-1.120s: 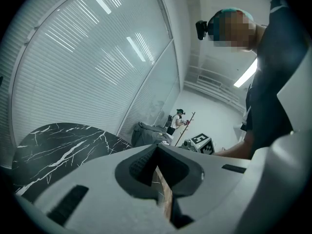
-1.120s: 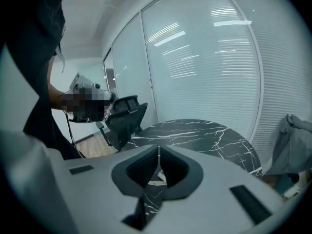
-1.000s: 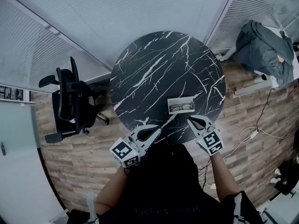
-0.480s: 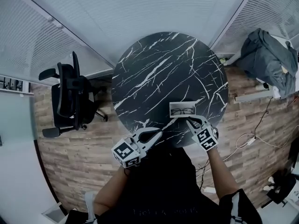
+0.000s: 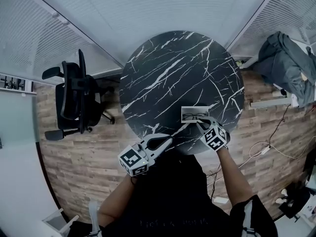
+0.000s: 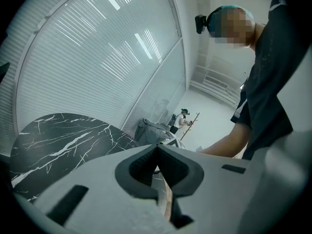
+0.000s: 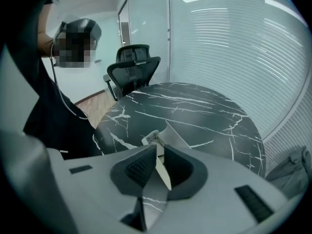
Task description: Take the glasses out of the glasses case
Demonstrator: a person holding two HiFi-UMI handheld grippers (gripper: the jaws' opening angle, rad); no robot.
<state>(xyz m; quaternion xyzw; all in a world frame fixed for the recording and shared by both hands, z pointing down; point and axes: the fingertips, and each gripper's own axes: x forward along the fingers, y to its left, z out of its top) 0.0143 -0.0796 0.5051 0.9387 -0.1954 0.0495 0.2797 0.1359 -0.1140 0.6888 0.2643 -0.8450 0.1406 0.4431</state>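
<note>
Right hand-held gripper [image 7: 158, 165] pinches the glasses case [image 5: 182, 114] rim between its jaws, left hand-held gripper [image 5: 169, 139] sits pressed together; the light, fragile glasses [image 5: 195, 116] likely want a bridge grip.

From the head view we read the glasses [image 5: 195, 115] only as thin dark lines inside the open glasses case [image 5: 182, 113], too small to tell frame from lens, and the right gripper [image 5: 200, 124] covers the case's near right corner. In the right gripper view that gripper's own body hides nearly the whole case: we see one pale corner and a thin wall edge between its jaws, with the glasses out of sight. At the far right a grey bundle of cloth [image 5: 291, 65] is cut by the picture's edge.
</note>
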